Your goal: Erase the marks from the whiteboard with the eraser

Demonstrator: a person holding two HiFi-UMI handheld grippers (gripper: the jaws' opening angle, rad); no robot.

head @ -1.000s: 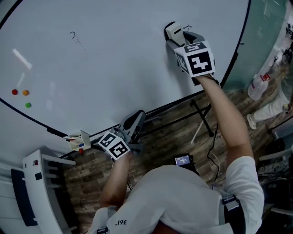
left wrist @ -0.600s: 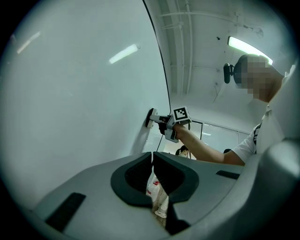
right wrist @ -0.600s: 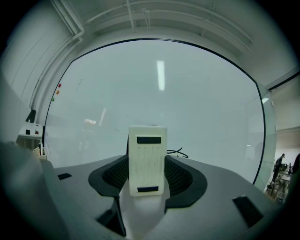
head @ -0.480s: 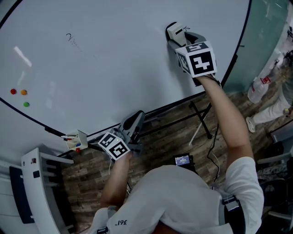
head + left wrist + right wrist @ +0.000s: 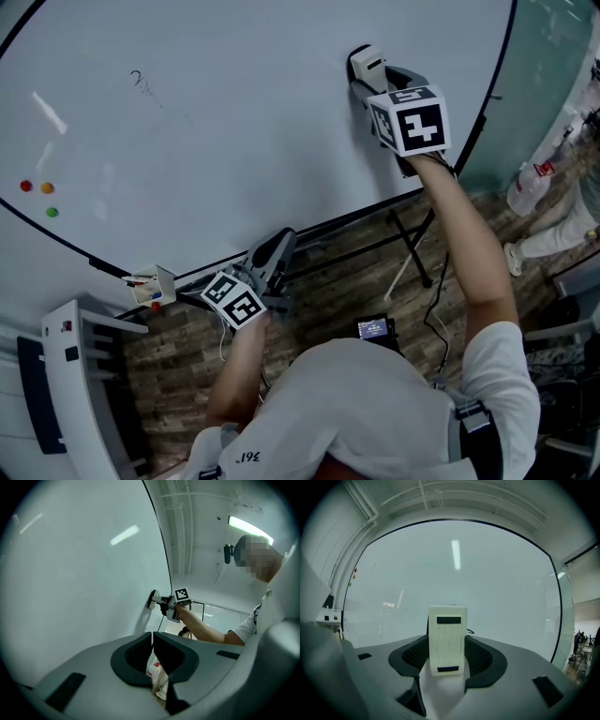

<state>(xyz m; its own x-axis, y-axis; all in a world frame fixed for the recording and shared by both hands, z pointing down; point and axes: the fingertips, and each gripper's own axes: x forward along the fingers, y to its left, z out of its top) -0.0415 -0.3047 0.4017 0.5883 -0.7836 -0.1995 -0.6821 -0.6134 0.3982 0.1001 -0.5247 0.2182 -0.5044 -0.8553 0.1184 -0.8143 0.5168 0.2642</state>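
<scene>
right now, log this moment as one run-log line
right gripper: shut on eraser, pressed to whiteboard right side | left gripper: shut, empty, below board edge | scribble upper left: not yet erased

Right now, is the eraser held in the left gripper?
No, the eraser is clamped in the right gripper, while the left gripper is shut on nothing.

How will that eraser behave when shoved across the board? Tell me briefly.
The eraser looks like a boxy plastic block: probably stiff and light. The right gripper clamps its sides squarely, so twisting seems unlikely. On the glossy whiteboard it should glide easily.
</scene>
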